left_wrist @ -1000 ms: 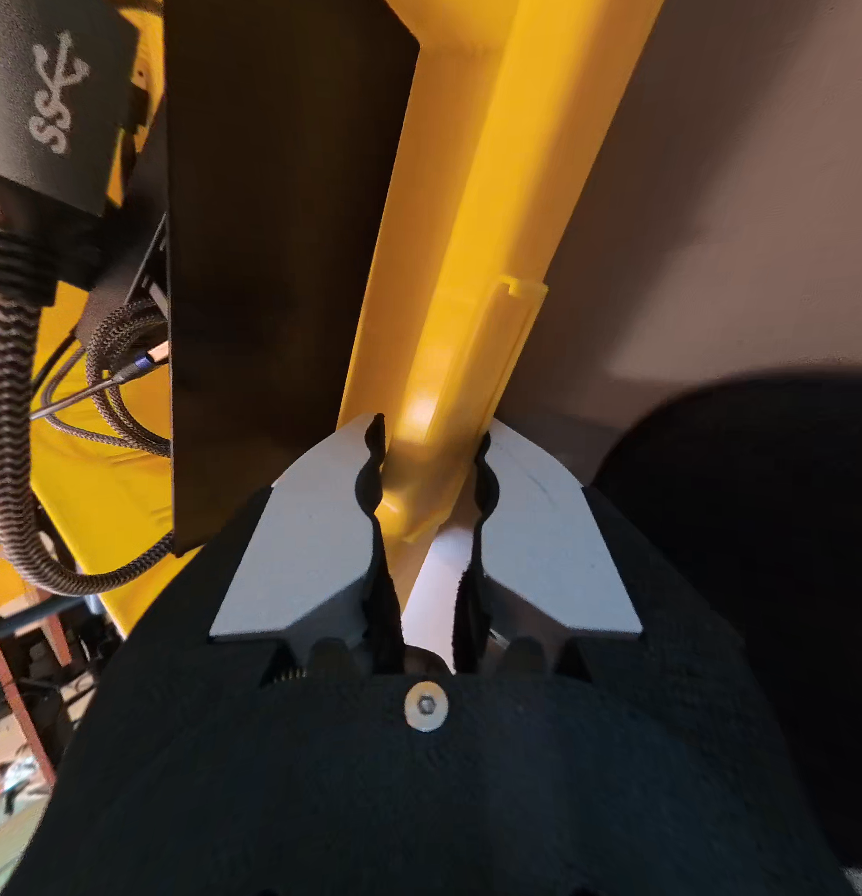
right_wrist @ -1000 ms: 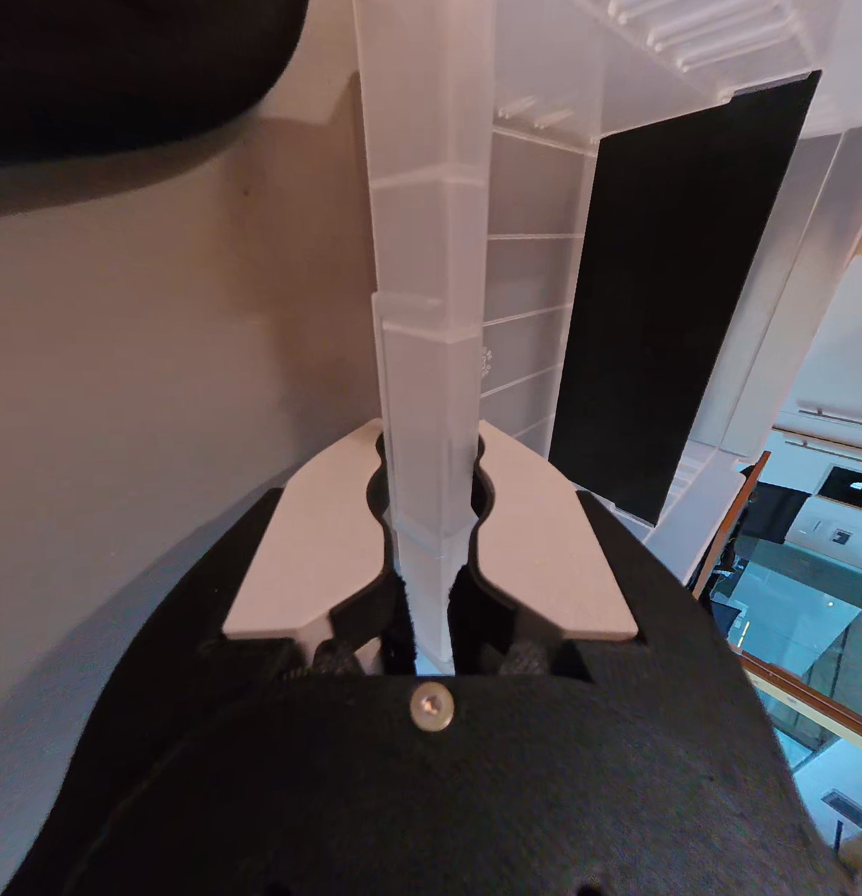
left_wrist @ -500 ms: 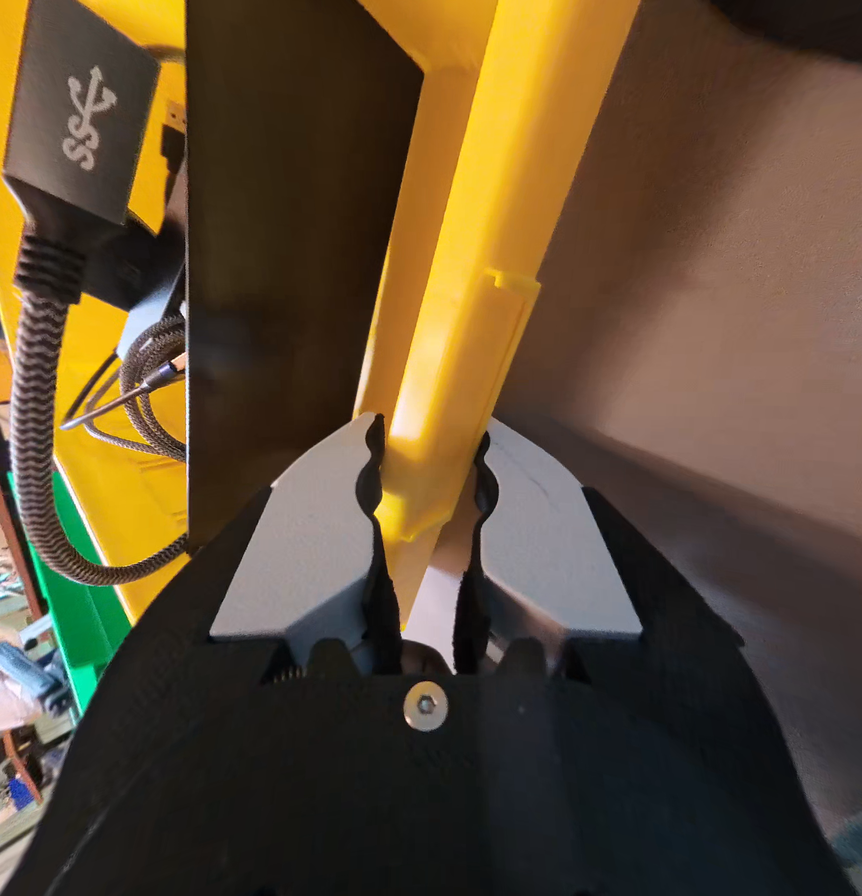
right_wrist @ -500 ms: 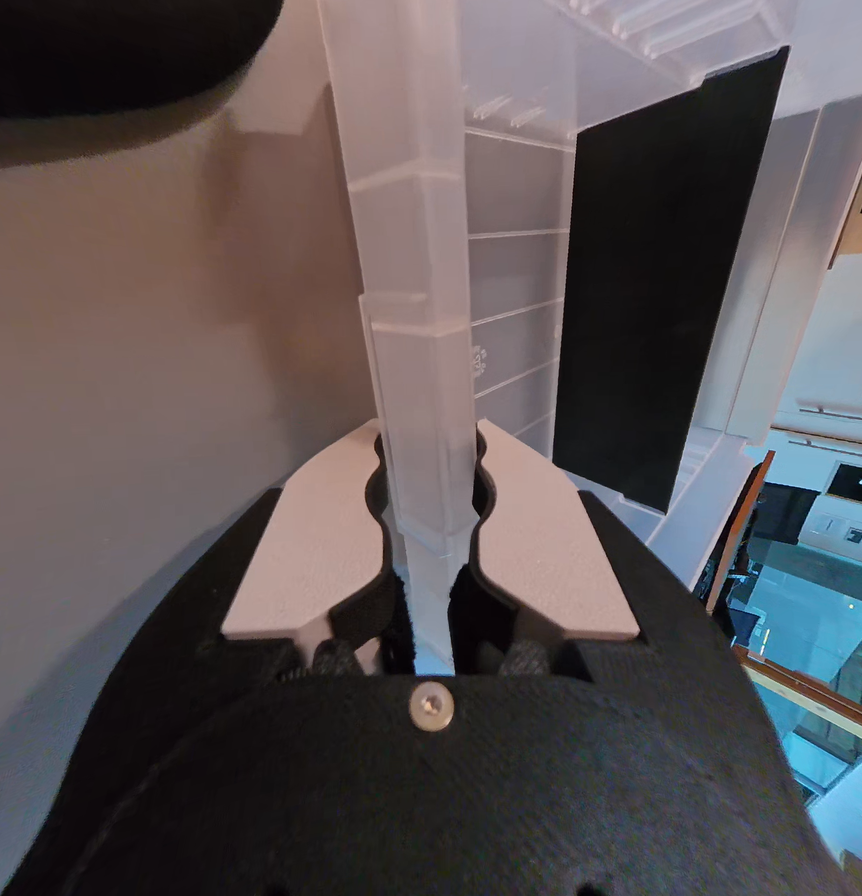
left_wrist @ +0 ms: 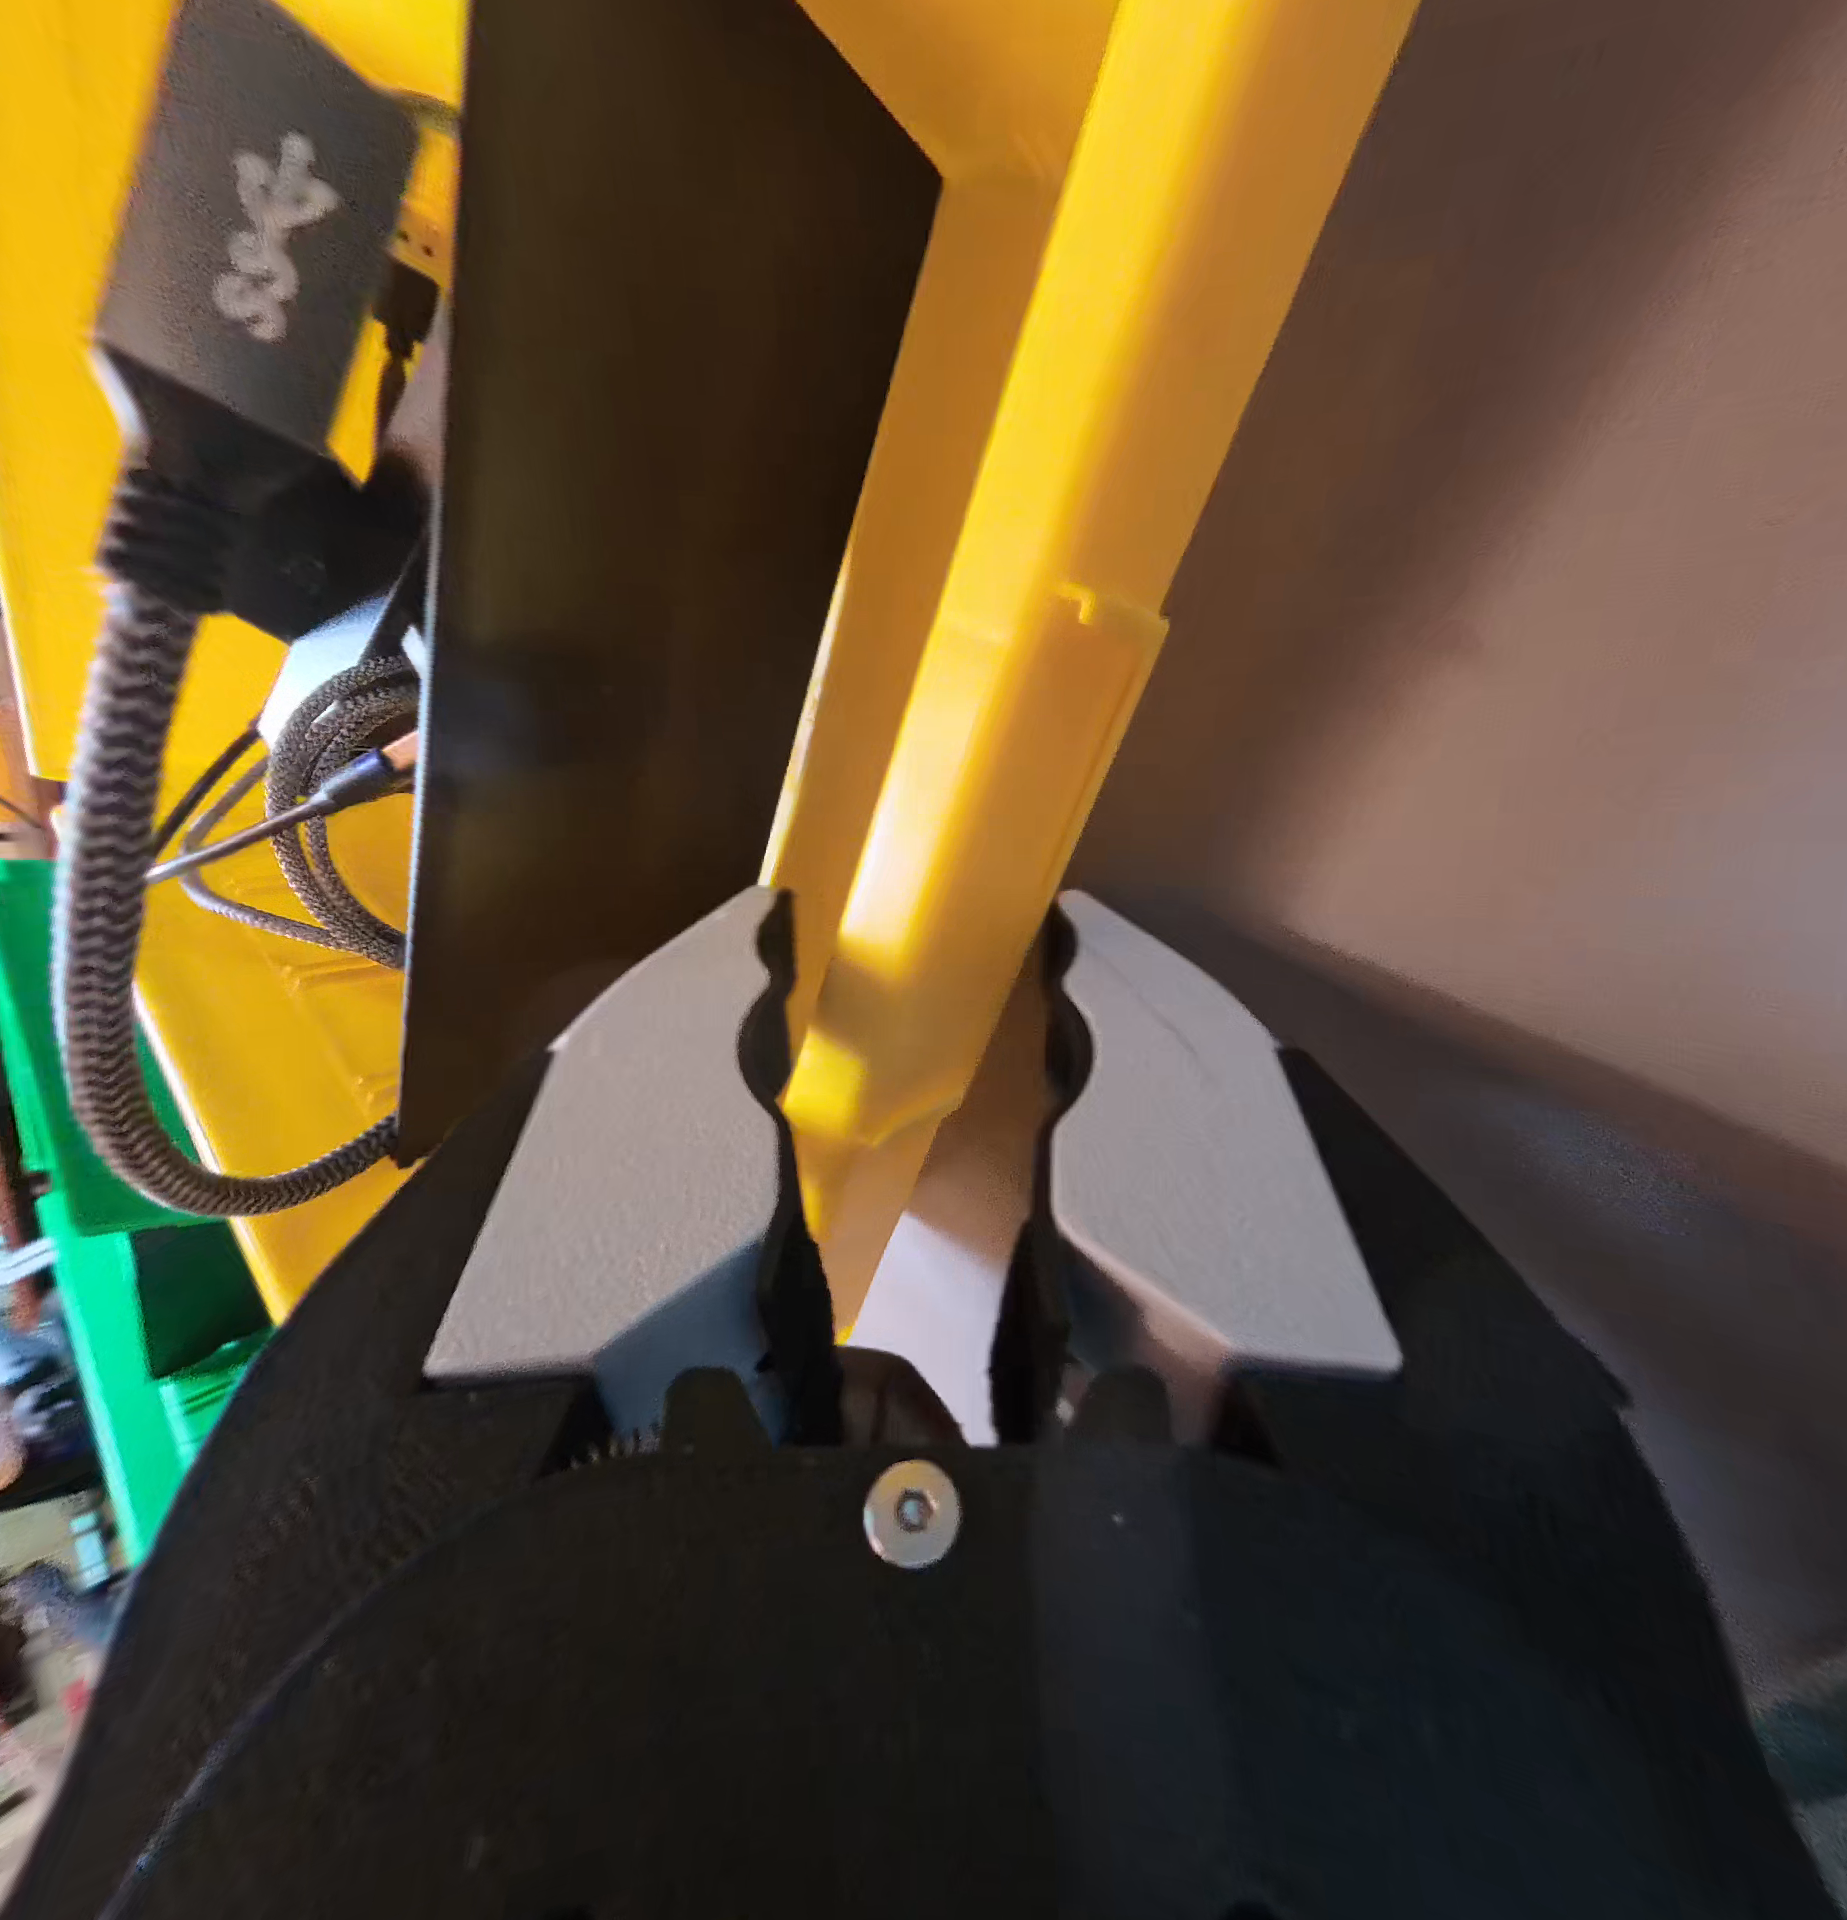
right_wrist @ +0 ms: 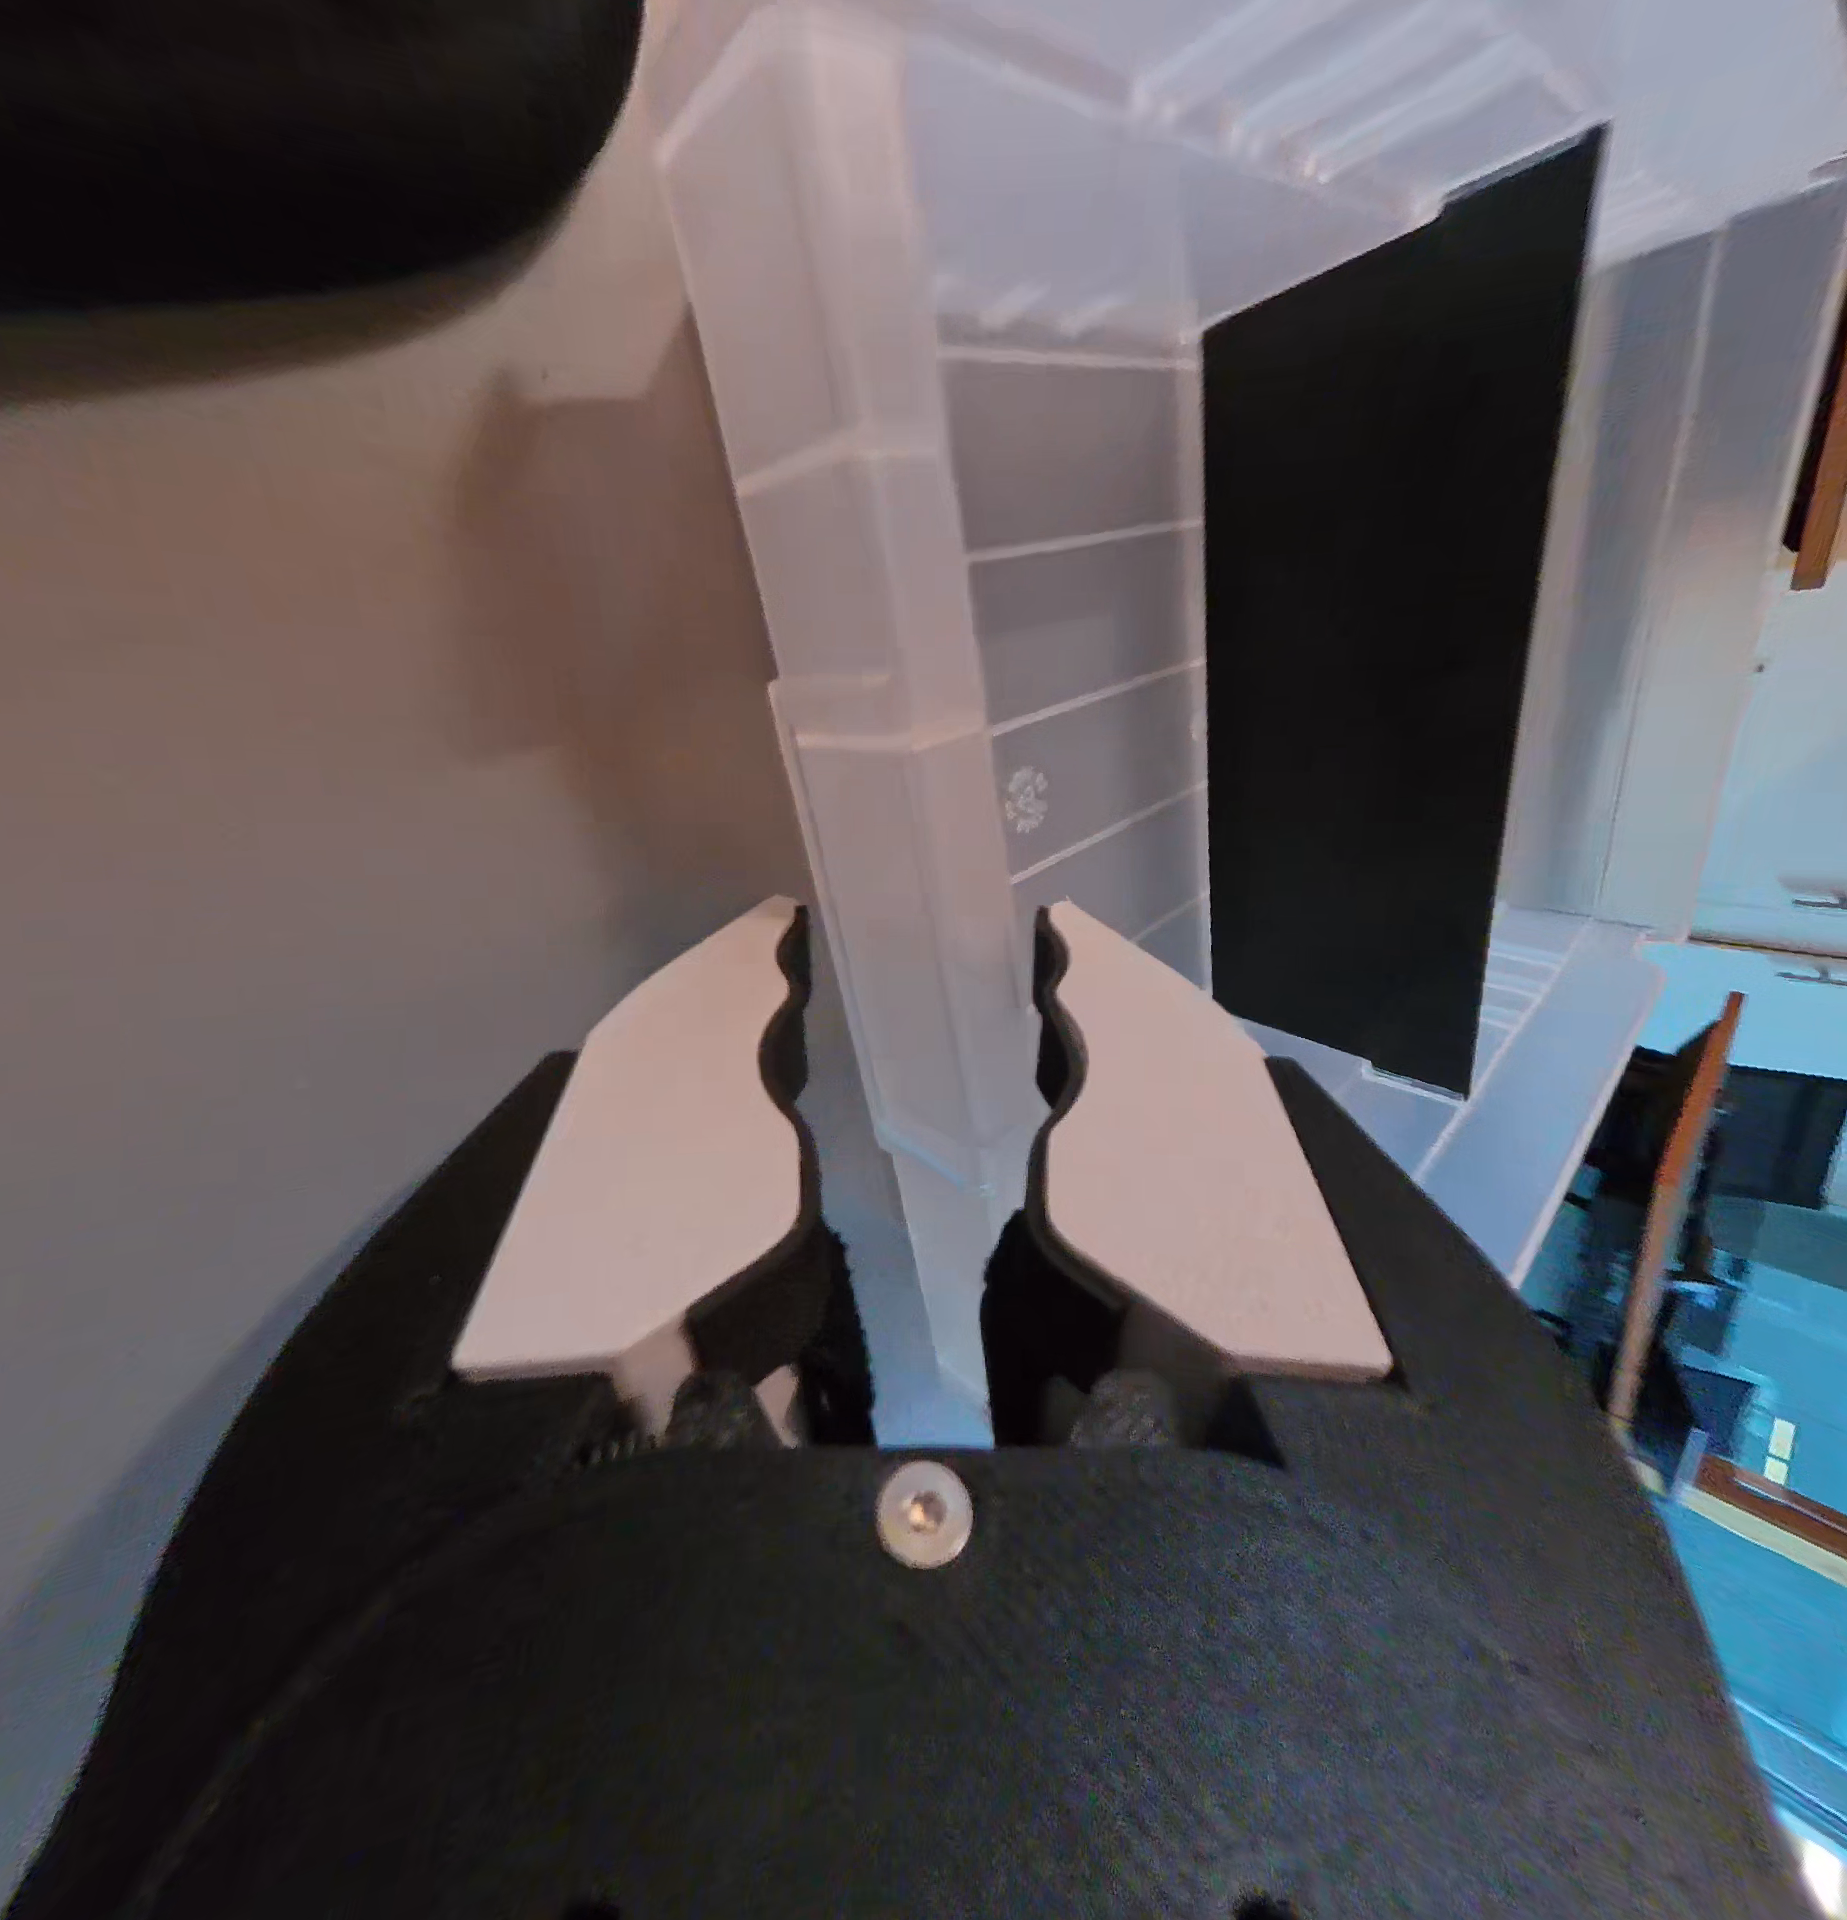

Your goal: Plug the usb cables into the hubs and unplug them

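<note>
The left tongs (left_wrist: 914, 1029) grip the rim of a yellow plastic bin (left_wrist: 1064, 582), their grey fingers (left_wrist: 638, 1143) closed around its edge. Inside the bin, at far left, a black USB plug (left_wrist: 244, 260) on a thick braided cable (left_wrist: 98, 883) lies beside a coil of thinner braided cables (left_wrist: 316, 821); a dark divider panel (left_wrist: 649, 520) stands between them and the gripped rim. A green bin (left_wrist: 77, 1039) shows beyond, at the lower left.

The right tongs (right_wrist: 919, 1023) hold the rim of a translucent plastic bin (right_wrist: 877, 644) in the same way, jaws closed on its wall, a black divider panel (right_wrist: 1386, 644) standing inside it to the right.

The step in hand appears to be carrying or positioning the 2 bins, ahead of any plugging. Doing it well likely means keeping both grips deep on the rims, holding the bins level so the loose cables do not slide or spill, and setting each down flat before releasing.

No hub can be made out in either view. The yellow bin's floor is mostly hidden behind the divider, the plug's metal end is cut off and blurred, and the translucent bin's contents cannot be seen. A dark rounded shape (right_wrist: 223, 135) at the right view's upper left is unidentifiable. No desk is clearly visible.
</note>
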Tool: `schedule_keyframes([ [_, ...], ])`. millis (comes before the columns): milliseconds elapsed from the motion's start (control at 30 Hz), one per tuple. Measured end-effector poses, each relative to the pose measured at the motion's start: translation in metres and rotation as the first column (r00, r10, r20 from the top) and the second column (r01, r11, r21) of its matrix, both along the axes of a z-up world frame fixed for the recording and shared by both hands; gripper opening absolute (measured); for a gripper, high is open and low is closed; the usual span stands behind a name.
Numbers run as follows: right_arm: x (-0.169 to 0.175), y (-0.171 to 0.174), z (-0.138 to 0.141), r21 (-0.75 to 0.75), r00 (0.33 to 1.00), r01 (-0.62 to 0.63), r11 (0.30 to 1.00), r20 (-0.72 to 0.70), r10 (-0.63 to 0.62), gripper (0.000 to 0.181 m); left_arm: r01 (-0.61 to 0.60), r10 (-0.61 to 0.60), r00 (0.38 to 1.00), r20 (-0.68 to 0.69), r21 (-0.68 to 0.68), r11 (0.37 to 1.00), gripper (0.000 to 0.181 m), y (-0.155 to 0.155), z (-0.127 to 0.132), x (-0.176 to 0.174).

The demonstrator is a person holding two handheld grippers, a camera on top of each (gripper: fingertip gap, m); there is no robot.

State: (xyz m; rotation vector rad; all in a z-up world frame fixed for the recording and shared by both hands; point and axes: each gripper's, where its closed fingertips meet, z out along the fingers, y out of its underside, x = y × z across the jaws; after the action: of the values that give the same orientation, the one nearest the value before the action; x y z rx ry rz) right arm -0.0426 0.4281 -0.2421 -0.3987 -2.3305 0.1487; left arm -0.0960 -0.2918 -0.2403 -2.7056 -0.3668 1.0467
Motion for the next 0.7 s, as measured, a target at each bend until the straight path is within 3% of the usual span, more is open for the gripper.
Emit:
schedule_keyframes([
  [67, 0.004, -0.006, 0.009, -0.101, 1.000, -0.002, 0.995, -0.027, -0.001, 0.048, 0.010, -0.014, 0.999, 0.035, 0.102, 0.995, 0.057, 0.009, 0.012, 0.008],
  [167, 0.010, -0.012, 0.029, -0.228, 0.995, -0.009, 0.974, -0.095, -0.013, 0.054, 0.064, -0.081, 0.995, 0.049, 0.286, 0.956, 0.060, 0.026, 0.054, 0.019],
  [267, 0.013, -0.018, 0.054, -0.318, 0.979, -0.053, 0.947, -0.202, -0.013, 0.054, 0.193, -0.140, 0.978, -0.158, 0.404, 0.894, 0.055, 0.037, 0.123, 0.000],
  [333, 0.014, -0.026, 0.070, -0.365, 0.961, -0.100, 0.926, -0.278, -0.006, 0.054, 0.250, -0.127, 0.936, -0.329, 0.366, 0.897, 0.053, 0.033, 0.162, -0.030],
  [367, 0.015, -0.030, 0.078, -0.384, 0.950, -0.127, 0.915, -0.313, 0.000, 0.054, 0.261, -0.141, 0.923, -0.358, 0.313, 0.913, 0.052, 0.030, 0.169, -0.046],
  [467, 0.016, -0.044, 0.096, -0.412, 0.921, -0.193, 0.891, -0.388, 0.020, 0.054, 0.263, -0.243, 0.945, -0.219, 0.067, 0.963, 0.053, 0.024, 0.144, -0.086],
  [567, 0.019, -0.051, 0.105, -0.404, 0.906, -0.219, 0.888, -0.421, 0.032, 0.054, 0.302, -0.314, 0.949, -0.021, -0.216, 0.928, 0.053, 0.011, 0.103, -0.116],
  [700, 0.021, -0.052, 0.108, -0.378, 0.904, -0.211, 0.901, -0.426, 0.033, 0.054, 0.364, -0.347, 0.931, 0.109, -0.266, 0.893, 0.045, 0.016, 0.074, -0.139],
])
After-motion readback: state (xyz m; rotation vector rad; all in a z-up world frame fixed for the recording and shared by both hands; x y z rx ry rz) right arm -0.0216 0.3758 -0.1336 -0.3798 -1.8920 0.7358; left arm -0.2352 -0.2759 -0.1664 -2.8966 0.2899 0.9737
